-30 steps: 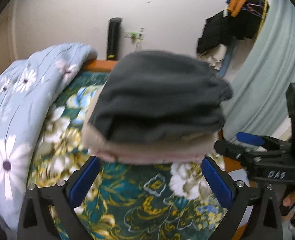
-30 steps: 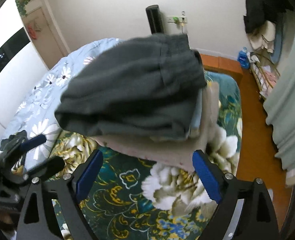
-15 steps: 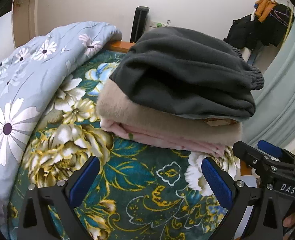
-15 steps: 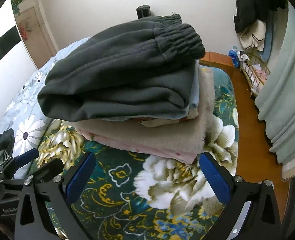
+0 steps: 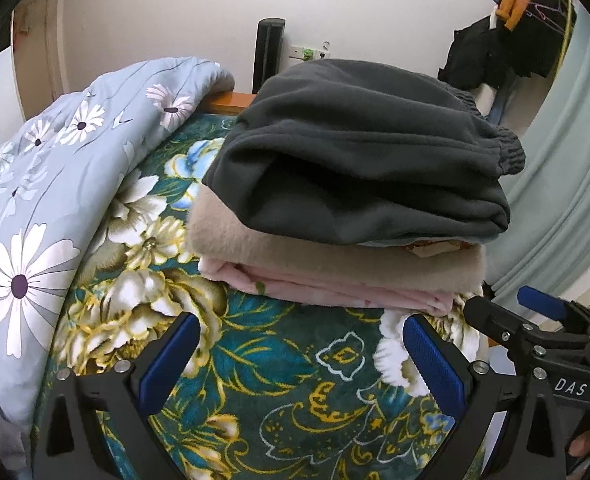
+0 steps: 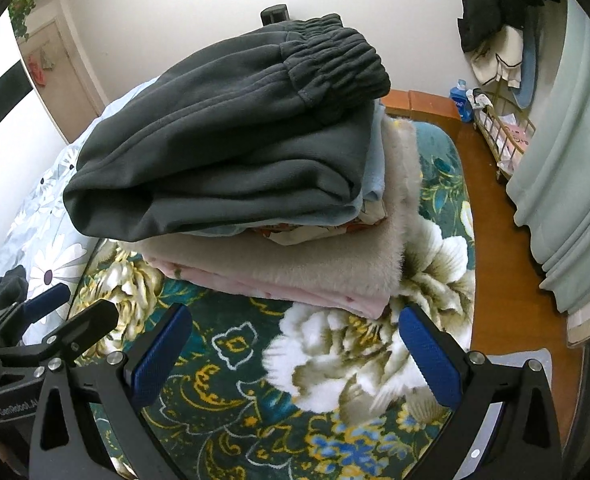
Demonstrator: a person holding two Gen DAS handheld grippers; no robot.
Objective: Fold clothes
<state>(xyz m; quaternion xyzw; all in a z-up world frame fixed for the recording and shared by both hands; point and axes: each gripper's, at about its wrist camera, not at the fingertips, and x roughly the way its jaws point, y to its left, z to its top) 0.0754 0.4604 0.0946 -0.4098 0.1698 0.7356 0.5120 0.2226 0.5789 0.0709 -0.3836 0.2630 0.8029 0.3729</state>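
Note:
A stack of folded clothes rests on the floral blanket (image 5: 279,368). On top lie dark grey sweatpants (image 5: 359,152), also in the right wrist view (image 6: 231,140), with the elastic waistband to the right. Under them are a light blue piece (image 6: 375,168), a beige fleece (image 5: 335,256) and a pink garment (image 5: 335,292) at the bottom. My left gripper (image 5: 301,354) is open and empty just in front of the stack. My right gripper (image 6: 295,344) is open and empty, also just in front of the stack.
A light blue daisy quilt (image 5: 55,168) lies heaped to the left. A dark crumpled garment (image 6: 3,292) lies on the quilt. The wooden floor (image 6: 491,208), a gold wire rack (image 6: 499,136) and a pale green curtain (image 6: 571,160) are on the right.
Both grippers have drawn back from the stack, which now lies still on the blanket. The stack looks smaller and sharper than one second ago.

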